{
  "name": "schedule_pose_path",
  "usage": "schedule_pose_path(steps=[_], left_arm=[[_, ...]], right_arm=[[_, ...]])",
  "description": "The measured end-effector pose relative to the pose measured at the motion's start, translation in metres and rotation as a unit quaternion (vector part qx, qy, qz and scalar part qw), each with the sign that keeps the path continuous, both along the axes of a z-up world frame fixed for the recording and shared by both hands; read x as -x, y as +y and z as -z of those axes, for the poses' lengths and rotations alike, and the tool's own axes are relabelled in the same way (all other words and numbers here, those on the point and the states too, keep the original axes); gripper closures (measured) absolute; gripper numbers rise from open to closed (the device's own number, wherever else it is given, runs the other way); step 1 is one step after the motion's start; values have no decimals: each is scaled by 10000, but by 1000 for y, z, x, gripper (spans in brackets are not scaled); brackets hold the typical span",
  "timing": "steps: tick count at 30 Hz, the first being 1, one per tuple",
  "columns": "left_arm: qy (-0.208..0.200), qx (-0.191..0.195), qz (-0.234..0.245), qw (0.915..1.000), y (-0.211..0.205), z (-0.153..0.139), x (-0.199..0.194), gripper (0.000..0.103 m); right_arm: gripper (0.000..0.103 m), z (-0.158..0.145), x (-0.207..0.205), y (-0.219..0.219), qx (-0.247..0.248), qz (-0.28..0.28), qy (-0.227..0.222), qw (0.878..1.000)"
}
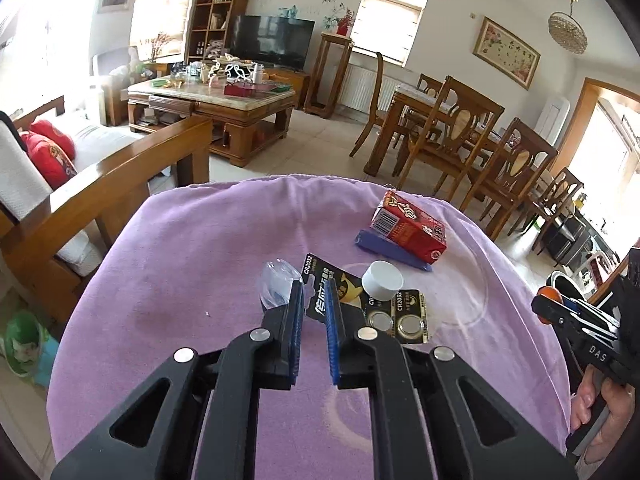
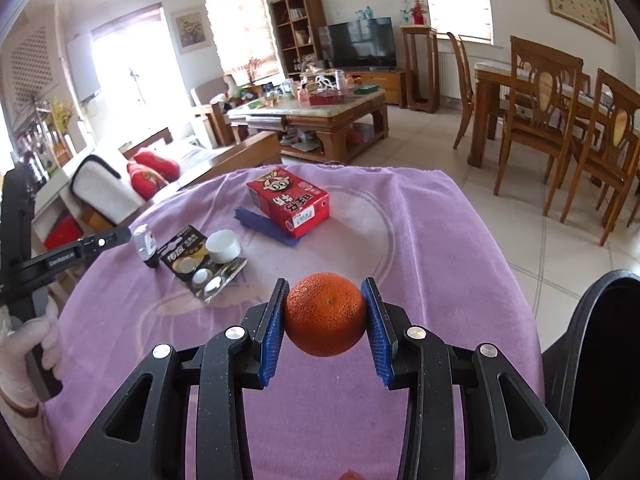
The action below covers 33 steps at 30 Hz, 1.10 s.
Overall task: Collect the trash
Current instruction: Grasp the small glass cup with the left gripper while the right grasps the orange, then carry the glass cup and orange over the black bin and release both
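The right gripper (image 2: 325, 314) grasps a round orange tangerine (image 2: 325, 314) above the purple tablecloth (image 2: 420, 240), apparently mid-collection. The left gripper (image 1: 314, 300), fingers parted, hovers at the black-and-gold coin-battery card (image 1: 376, 304) (clear wrapper (image 1: 276, 282) just beside); closing on it looks next.

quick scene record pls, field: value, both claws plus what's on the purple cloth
surface: purple cloth over a table
right claw: shut on orange, a pad on each side
left claw: open, over the battery card, gripping nothing
battery card: CR2032 coin cells, lying flat
white cap: resting on the battery card
clear plastic piece: beside left claw's left finger
red carton: on its side, partly on blue strip
bin: dark rim at right edge, identity uncertain
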<state>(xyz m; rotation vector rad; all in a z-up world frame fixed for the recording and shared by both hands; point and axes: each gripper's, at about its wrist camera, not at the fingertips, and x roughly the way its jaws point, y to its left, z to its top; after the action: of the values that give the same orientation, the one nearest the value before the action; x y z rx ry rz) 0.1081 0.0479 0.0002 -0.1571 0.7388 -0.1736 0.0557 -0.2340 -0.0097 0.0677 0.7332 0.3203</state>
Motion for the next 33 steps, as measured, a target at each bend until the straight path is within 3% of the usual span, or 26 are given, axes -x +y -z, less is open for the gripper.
schedule_pose_path(steps=[9,13,22,23,25,33], left_arm=[[722,-56,-204,9972,4,43,-26,86],[603,-451,-272,9968,4,40,-40,52],[655,-609,-46,9960,4,53,-73,53],[648,-588,-46,9962,6,54,-75,53],[640,-512,-102,9966,10,54,-74,64],[360,-157,-203,9990,20,38,-54,64]], right_arm=[[66,-6,31,-36,-209,7,6,9998],[66,-2,35,-39,-253,11,48,9997],[66,12,23,-27,-272,-4,195,9994],[66,13,22,-25,-262,-10,208,9994],[66,14,20,-23,-251,-10,222,9994],[66,10,20,-19,-285,-26,149,9995]])
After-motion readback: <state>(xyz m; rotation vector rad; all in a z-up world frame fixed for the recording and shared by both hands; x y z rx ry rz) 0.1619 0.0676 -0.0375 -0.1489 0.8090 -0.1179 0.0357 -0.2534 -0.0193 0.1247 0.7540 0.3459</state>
